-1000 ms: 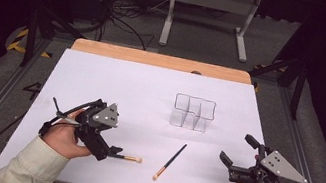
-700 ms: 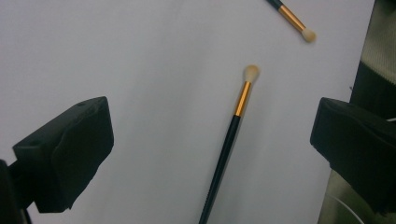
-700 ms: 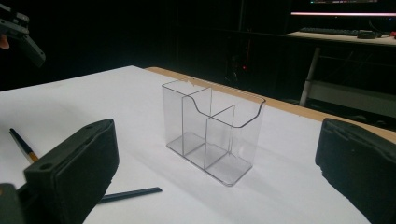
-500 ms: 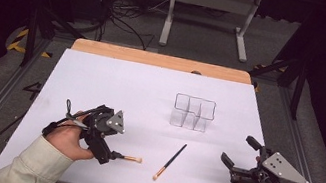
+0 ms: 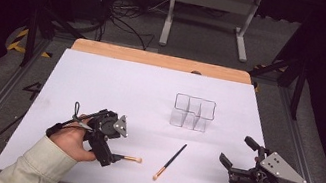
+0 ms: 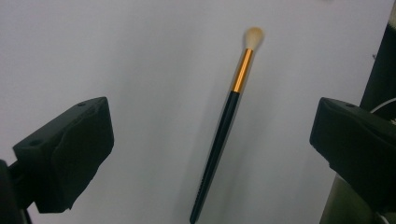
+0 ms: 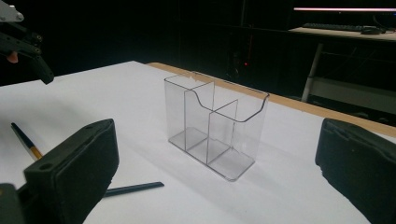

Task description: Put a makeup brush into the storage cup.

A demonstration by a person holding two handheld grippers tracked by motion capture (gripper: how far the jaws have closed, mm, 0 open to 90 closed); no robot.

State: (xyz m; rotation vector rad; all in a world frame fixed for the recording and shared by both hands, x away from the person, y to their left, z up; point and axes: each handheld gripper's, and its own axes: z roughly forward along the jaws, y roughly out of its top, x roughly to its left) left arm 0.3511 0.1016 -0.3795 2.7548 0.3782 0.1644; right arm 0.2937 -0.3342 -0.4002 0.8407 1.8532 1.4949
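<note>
A black-handled makeup brush (image 6: 224, 126) with a gold ferrule and pale bristles lies flat on the white table top. My left gripper (image 6: 210, 144) points down over it, open, with a jaw on either side and touching nothing. From above, that left gripper (image 5: 104, 139) hides the handle and the bristle end (image 5: 137, 159) sticks out to its right. A second brush (image 5: 170, 161) lies diagonally in the middle. The clear three-compartment organizer (image 5: 193, 112) stands upright behind it. My right gripper (image 5: 237, 150) stays open and apart, facing the organizer (image 7: 215, 126).
The white sheet (image 5: 116, 88) covers the table, with a wooden strip (image 5: 156, 60) along its far edge. Beyond are a dark floor, cables and a metal stand (image 5: 208, 8). In the right gripper view the brush handle (image 7: 135, 188) lies before the organizer, the left gripper (image 7: 23, 42) far off.
My left gripper has shifted a little to the right and lower, over the left brush's handle. The right gripper, organizer and middle brush have not moved.
</note>
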